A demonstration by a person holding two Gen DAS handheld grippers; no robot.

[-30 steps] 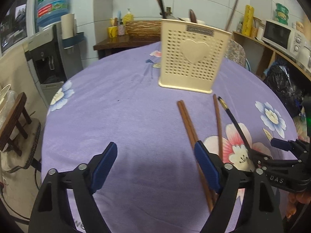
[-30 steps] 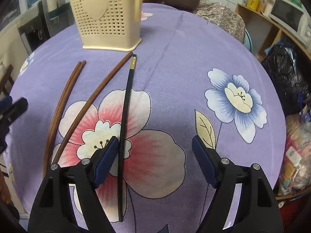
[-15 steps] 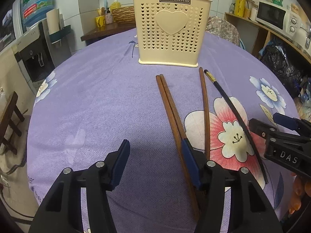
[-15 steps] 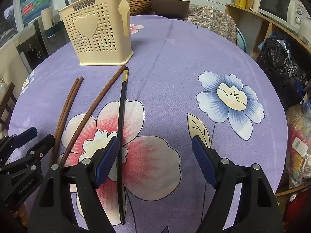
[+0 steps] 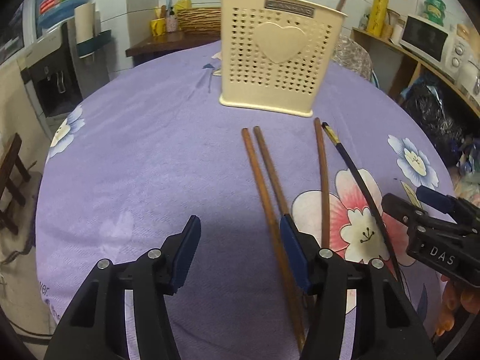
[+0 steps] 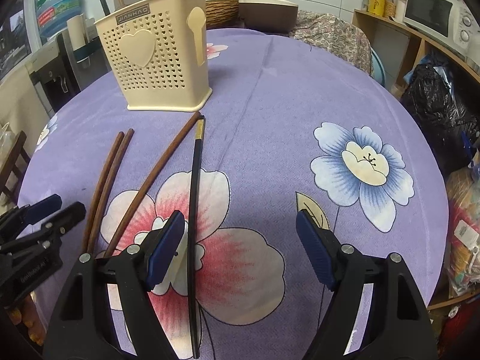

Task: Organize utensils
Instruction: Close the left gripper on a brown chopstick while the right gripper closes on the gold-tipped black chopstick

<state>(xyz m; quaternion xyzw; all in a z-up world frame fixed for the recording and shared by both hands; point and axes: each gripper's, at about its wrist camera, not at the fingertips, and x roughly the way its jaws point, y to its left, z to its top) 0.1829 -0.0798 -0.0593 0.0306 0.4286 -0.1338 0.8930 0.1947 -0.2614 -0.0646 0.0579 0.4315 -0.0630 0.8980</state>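
Note:
A cream perforated utensil holder (image 5: 277,57) with a heart stands upright on the purple floral tablecloth; it also shows in the right wrist view (image 6: 162,66), with several utensil handles sticking out. Two brown chopsticks (image 5: 267,180) lie side by side, with a third brown chopstick (image 5: 322,174) and a black chopstick (image 5: 360,186) to their right. My left gripper (image 5: 240,250) is open, its right finger over the brown pair. My right gripper (image 6: 240,243) is open, the black chopstick (image 6: 195,198) lying just inside its left finger.
The round table (image 6: 300,105) drops off on all sides. A water dispenser (image 5: 60,60) and a wooden stool (image 5: 12,174) stand to the left. A shelf with a microwave (image 6: 432,15) and a black bag (image 6: 438,114) stand to the right.
The left gripper has narrowed its opening and shifted right, over the brown pair. The right gripper has pulled back slightly and tilted up, jaws still wide.

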